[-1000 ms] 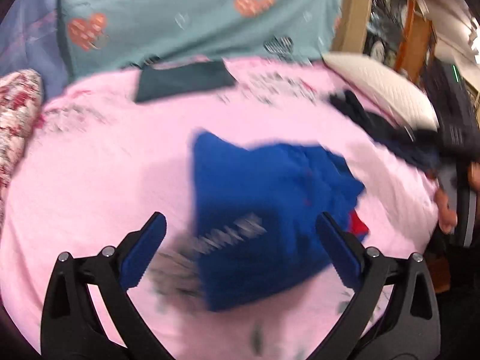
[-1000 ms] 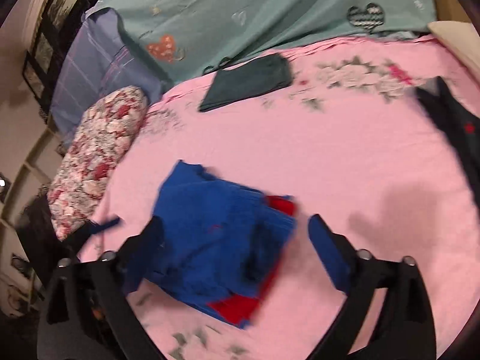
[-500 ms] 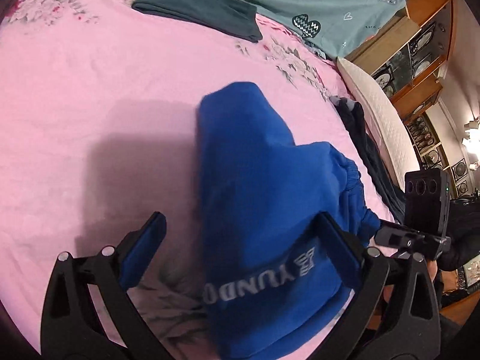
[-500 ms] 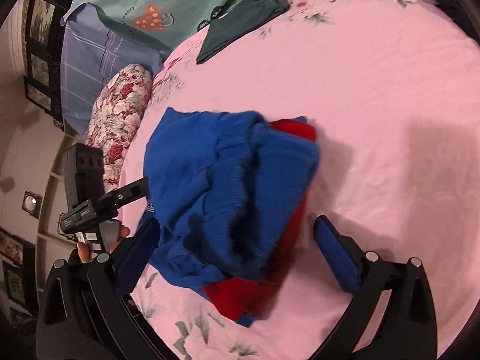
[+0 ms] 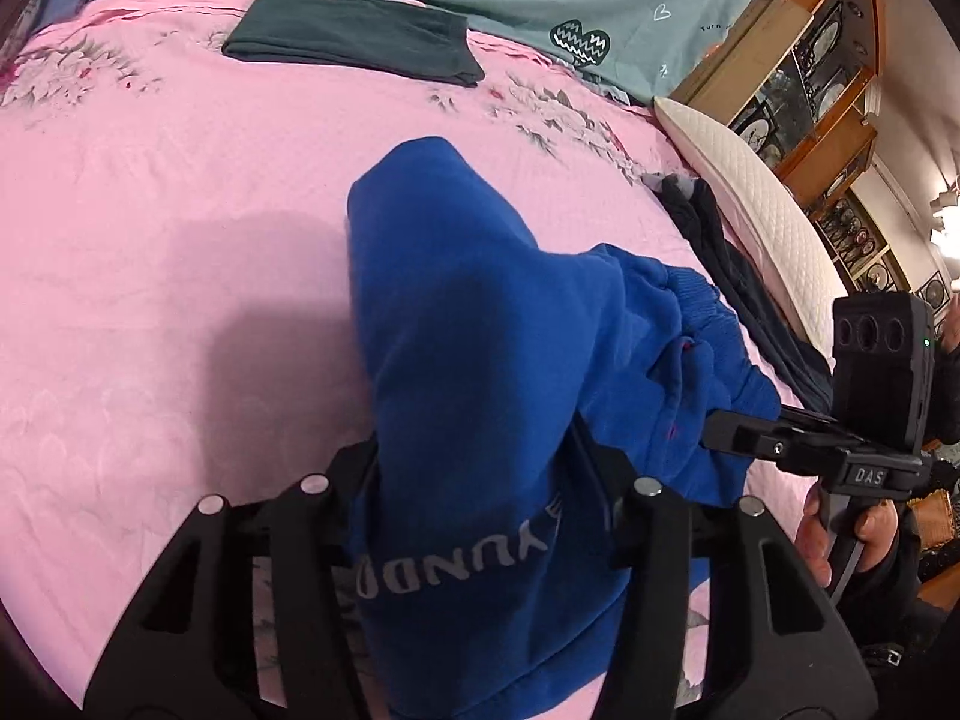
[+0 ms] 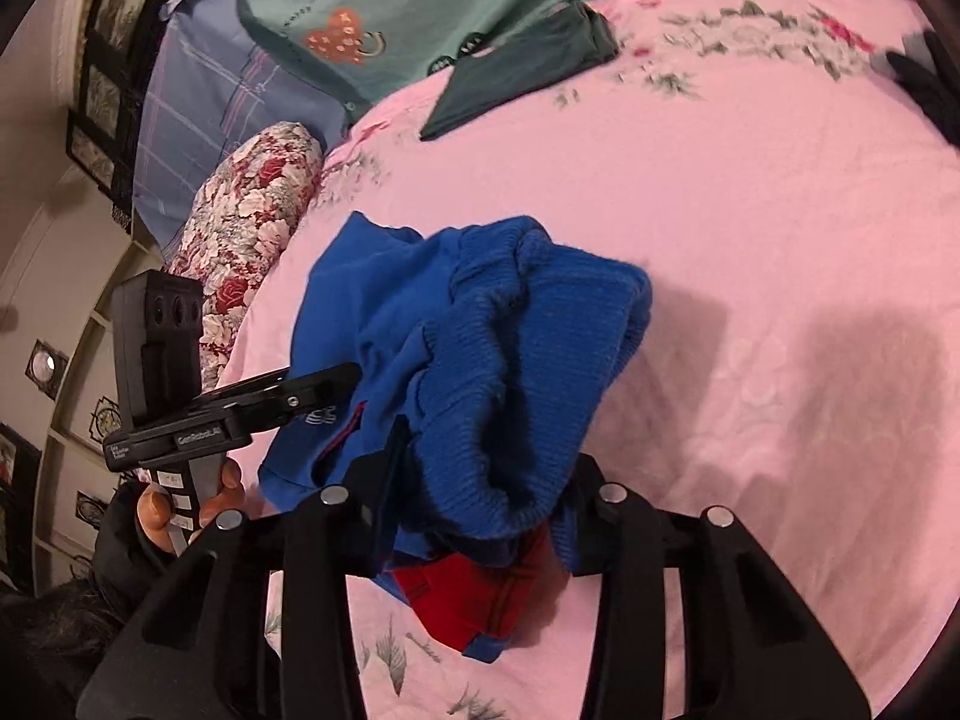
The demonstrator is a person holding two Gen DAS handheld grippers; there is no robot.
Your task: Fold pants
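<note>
1. Pants (image 5: 480, 324) lay bunched on the bedsheet (image 5: 150, 300).
2. Folded garment (image 5: 354, 42) lay behind the pants.
3. Pillow (image 5: 762, 228) lay right of the pants.
4. Floral cushion (image 6: 252, 222) lay left of the pants.

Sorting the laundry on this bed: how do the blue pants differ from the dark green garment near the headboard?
The blue pants lie bunched, near; the dark green garment is folded flat, far. Left tongs and right tongs, having just closed, grip the pants; nothing touches the garment. Both rest on the pink sheet.
</note>
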